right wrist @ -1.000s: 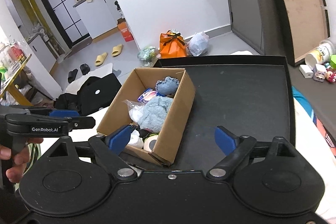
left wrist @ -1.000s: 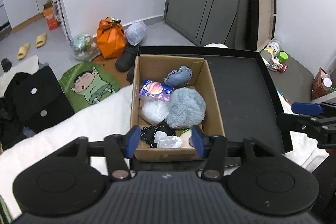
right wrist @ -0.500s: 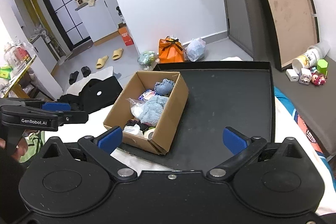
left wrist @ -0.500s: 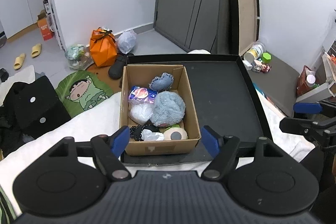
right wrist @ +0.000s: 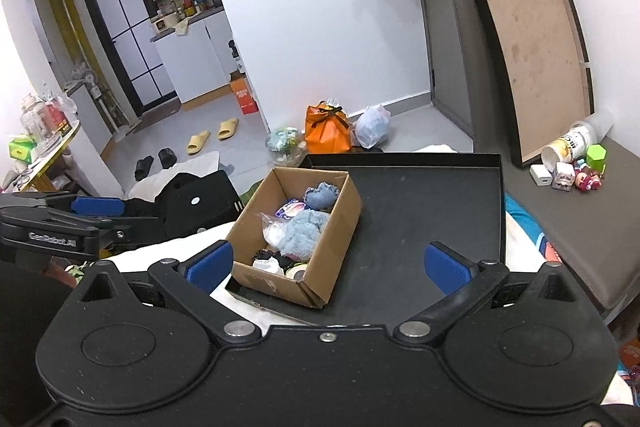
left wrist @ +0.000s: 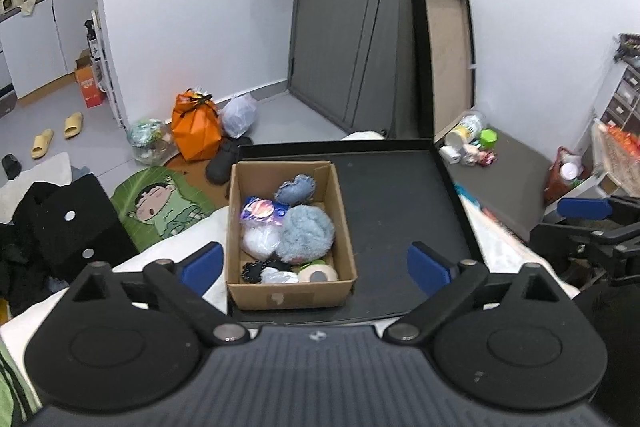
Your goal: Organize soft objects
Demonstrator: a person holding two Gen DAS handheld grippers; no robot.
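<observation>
A cardboard box (left wrist: 290, 297) stands on the left part of a black tray (left wrist: 400, 207). It holds a fluffy blue-grey plush (left wrist: 306, 233), a small denim piece (left wrist: 296, 189), a clear bag with a colourful print (left wrist: 260, 211), a tape roll (left wrist: 318, 273) and black and white bits. The box also shows in the right wrist view (right wrist: 332, 231). My left gripper (left wrist: 316, 263) is open and empty, held back above the box's near side. My right gripper (right wrist: 328, 261) is open and empty, near the tray's front edge.
A second tray (right wrist: 532, 63) leans on the wall at the back right. Small toys and a cup (right wrist: 572, 163) lie on a grey bench. An orange bag (left wrist: 196, 135), a cartoon cushion (left wrist: 160, 211) and black bags (left wrist: 68, 227) lie on the floor to the left.
Both grippers pulled back and up from the box, which looks smaller now. The left gripper's jaws opened wider. More of the door and wall came into view.
</observation>
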